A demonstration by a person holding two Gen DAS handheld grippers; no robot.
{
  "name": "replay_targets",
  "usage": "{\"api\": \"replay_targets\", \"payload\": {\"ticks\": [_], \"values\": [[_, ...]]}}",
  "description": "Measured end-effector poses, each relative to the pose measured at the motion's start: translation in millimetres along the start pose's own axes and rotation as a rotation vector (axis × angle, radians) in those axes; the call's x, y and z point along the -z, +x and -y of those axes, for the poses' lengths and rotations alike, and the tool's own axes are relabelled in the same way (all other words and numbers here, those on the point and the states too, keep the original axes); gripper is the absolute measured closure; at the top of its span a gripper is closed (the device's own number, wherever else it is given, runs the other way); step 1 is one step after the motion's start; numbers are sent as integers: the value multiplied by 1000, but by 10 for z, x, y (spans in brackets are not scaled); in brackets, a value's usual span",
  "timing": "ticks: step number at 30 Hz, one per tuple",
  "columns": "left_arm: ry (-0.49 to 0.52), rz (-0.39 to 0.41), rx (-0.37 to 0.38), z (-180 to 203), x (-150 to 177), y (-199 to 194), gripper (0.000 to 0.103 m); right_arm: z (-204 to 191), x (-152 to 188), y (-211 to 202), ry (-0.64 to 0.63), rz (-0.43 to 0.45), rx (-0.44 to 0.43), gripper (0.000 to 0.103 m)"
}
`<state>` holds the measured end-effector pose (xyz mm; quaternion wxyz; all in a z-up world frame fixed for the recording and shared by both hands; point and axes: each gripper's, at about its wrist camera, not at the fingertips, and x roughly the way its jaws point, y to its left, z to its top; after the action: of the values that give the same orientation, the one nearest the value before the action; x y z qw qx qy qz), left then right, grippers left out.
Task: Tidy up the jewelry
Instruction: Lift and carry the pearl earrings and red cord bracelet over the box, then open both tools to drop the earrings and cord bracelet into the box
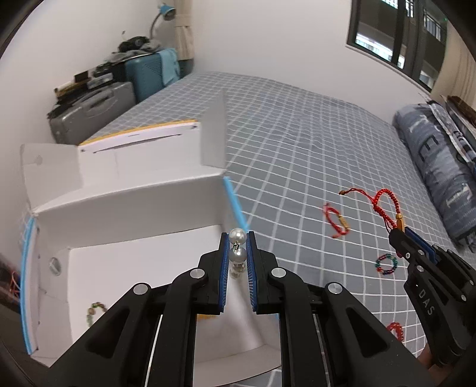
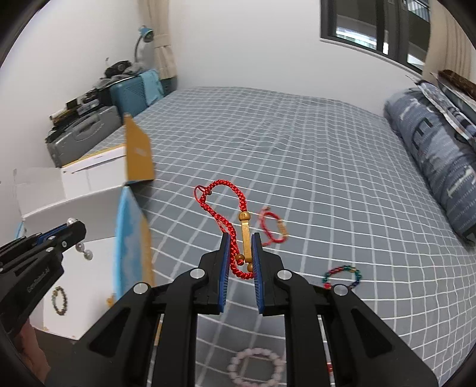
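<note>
The left gripper [image 1: 238,241] is clenched on a strand of glossy round white pearls [image 1: 238,245], held over the open white cardboard box [image 1: 128,205], where a dull green-and-brown beaded bracelet [image 1: 95,311] lies. The right gripper [image 2: 241,247] grasps a braided red cord bracelet with a flat gold bar [image 2: 245,238], lifted above the bed. A second red cord bracelet [image 2: 272,227], a multicoloured bead ring [image 2: 342,277] and a pale pink bead bracelet [image 2: 255,367] lie on the grey sheet with a white grid [image 2: 297,154]. A folded blue patterned quilt [image 2: 431,166] lies along the right edge, suitcases [image 2: 89,131] stand by the white wall, and a dark-framed window [image 2: 372,26] sits above.
</note>
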<state>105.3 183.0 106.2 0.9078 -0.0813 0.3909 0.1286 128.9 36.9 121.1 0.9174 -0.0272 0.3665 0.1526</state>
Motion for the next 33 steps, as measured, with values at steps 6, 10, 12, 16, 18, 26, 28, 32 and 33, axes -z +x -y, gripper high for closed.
{"api": "replay_targets", "payload": {"ticks": [6,10,12,16,18,26,28,32,33], "values": [[-32,4,-61,-414,89,-115,92,-438,3,-24,-61,6,-61,90],[-61,-7,-107,-715,149,-127,92,-754,52,-1,-106,2,-97,90],[-82,-10,-129,-886,182,-145,92,-938,89,32,-132,-3,-114,90],[-110,-11,-162,-1143,245,-189,92,-1255,167,108,-176,-15,-139,90],[-122,-16,-179,-1256,284,-201,92,-1405,209,147,-197,-25,-155,90],[-167,-72,-216,-1621,496,-23,91,-1754,380,324,-257,-77,-180,90],[-172,-85,-220,-1663,532,12,91,-1775,412,367,-253,-95,-187,90],[-177,-111,-224,-1711,551,64,91,-1809,466,482,-242,-156,-200,90],[-178,-118,-223,-1718,555,81,91,-1809,472,497,-243,-162,-200,90]]}}
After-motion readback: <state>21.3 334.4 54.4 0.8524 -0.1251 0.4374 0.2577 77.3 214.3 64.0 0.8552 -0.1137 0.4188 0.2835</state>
